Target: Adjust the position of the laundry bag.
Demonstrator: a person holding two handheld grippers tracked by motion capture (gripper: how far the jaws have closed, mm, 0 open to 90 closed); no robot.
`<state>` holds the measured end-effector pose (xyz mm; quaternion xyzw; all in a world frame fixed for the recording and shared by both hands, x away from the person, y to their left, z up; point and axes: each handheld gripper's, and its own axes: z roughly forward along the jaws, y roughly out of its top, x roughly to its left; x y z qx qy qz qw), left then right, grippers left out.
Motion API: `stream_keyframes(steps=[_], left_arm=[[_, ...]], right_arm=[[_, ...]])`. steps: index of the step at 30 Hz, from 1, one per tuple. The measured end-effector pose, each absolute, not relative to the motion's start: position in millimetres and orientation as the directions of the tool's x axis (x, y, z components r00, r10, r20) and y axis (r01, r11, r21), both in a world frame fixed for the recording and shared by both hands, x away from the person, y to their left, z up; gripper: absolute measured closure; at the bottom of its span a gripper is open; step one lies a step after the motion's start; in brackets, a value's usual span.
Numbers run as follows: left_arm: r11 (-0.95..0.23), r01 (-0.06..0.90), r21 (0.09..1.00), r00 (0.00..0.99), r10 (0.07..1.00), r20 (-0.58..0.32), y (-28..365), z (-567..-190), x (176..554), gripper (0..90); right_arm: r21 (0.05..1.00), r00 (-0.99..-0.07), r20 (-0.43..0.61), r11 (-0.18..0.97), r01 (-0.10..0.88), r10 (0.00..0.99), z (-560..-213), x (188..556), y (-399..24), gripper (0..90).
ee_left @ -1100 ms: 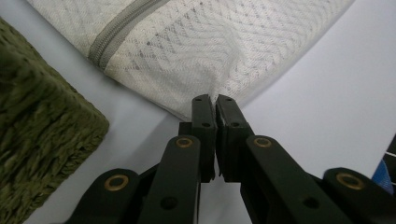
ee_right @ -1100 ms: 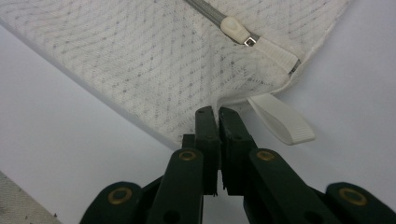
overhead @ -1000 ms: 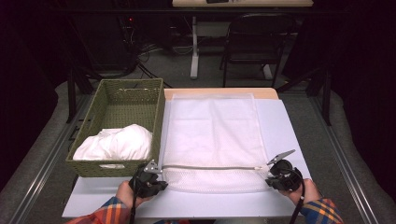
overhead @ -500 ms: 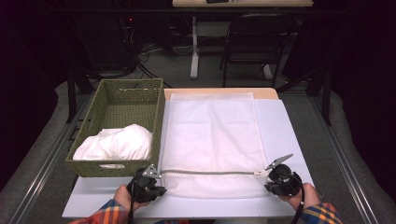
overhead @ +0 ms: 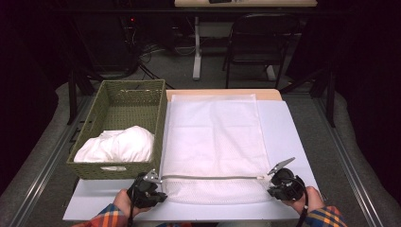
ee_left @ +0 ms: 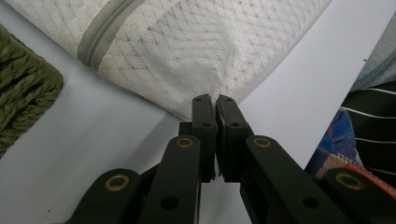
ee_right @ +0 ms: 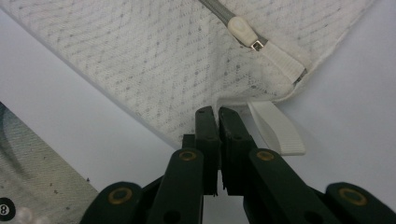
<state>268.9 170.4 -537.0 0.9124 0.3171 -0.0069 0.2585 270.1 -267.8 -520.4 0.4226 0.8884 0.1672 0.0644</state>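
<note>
A white mesh bag [overhead: 215, 137] lies flat on the white tabletop [overhead: 288, 127], its grey zipper [overhead: 208, 178] running across near the front edge. My left gripper [overhead: 161, 191] is shut on the bag's near left corner; in the left gripper view the mesh [ee_left: 187, 46] puckers into the closed tips of that gripper [ee_left: 215, 100], and the zipper [ee_left: 100, 37] lies to the left. My right gripper [overhead: 271, 191] is shut on the near right corner. In the right gripper view its tips [ee_right: 218, 112] pinch the mesh [ee_right: 154, 60] below the zipper pull [ee_right: 243, 29].
A green woven basket [overhead: 118, 101] stands left of the bag with crumpled white cloth [overhead: 118, 144] in it; its corner [ee_left: 23, 93] is close to my left gripper. A white tab [ee_right: 275, 128] lies beside the right tips. A chair [overhead: 260, 42] stands beyond the table.
Both grippers have drawn slightly toward the person, taking the bag's front edge with them. The far edge has stayed in place.
</note>
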Motion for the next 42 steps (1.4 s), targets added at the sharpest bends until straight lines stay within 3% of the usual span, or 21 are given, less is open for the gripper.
stream_keyframes(steps=[17,18,19,20,21,22,23,24,25,28,38,42], left_arm=[[-0.674,0.588,0.447,0.798,0.573,-0.187,174.6,-537.5,265.8,86.9],[-0.676,0.586,0.448,0.801,0.567,-0.191,174.7,-537.4,266.1,85.7],[-0.681,0.579,0.449,0.808,0.554,-0.202,174.7,-537.0,266.2,83.1],[-0.68,0.574,0.456,0.811,0.547,-0.205,173.9,-536.2,265.6,76.0],[-0.681,0.567,0.463,0.816,0.54,-0.205,173.0,-534.6,265.4,58.9],[-0.686,0.554,0.473,0.826,0.523,-0.208,172.0,-532.7,264.5,58.9],[-0.683,0.542,0.49,0.832,0.518,-0.198,169.5,-529.9,262.9,46.1],[-0.683,0.542,0.49,0.832,0.518,-0.198,169.5,-529.9,262.9,39.8],[-0.684,0.528,0.503,0.839,0.51,-0.187,168.0,-527.0,261.9,36.4],[-0.68,0.521,0.517,0.842,0.509,-0.18,167.7,-523.8,261.8,27.3],[-0.684,0.466,0.562,0.864,0.489,-0.121,154.7,-513.4,263.6,15.1],[-0.691,0.44,0.574,0.871,0.484,-0.084,146.7,-511.9,266.6,10.9]], right_arm=[[0.332,-0.655,0.032,0.61,0.72,0.755,-523.0,268.4,-264.1,87.1],[0.332,-0.657,0.031,0.613,0.717,0.753,-523.3,269.1,-264.8,80.9],[0.339,-0.649,0.029,0.603,0.722,0.76,-522.7,269.7,-265.4,68.0],[0.347,-0.634,0.034,0.586,0.732,0.772,-521.1,269.7,-266.5,63.1],[0.395,-0.637,0.049,0.571,0.72,0.769,-516.3,269.4,-271.5,46.2],[0.395,-0.637,0.049,0.571,0.72,0.769,-516.3,269.4,-271.5,46.2],[0.427,-0.616,0.036,0.546,0.721,0.787,-512.9,269.3,-275.6,33.1],[0.427,-0.616,0.036,0.546,0.721,0.787,-512.9,269.3,-275.6,33.1],[0.44,-0.604,0.034,0.531,0.725,0.796,-510.5,268.4,-277.7,23.5],[0.457,-0.602,0.024,0.527,0.717,0.798,-508.5,267.3,-278.2,17.0],[0.513,-0.579,-0.01,0.501,0.697,0.815,-501.9,268.4,-280.2,0.3],[0.537,-0.571,-0.021,0.491,0.686,0.82,-502.0,271.6,-280.9,0.0]])
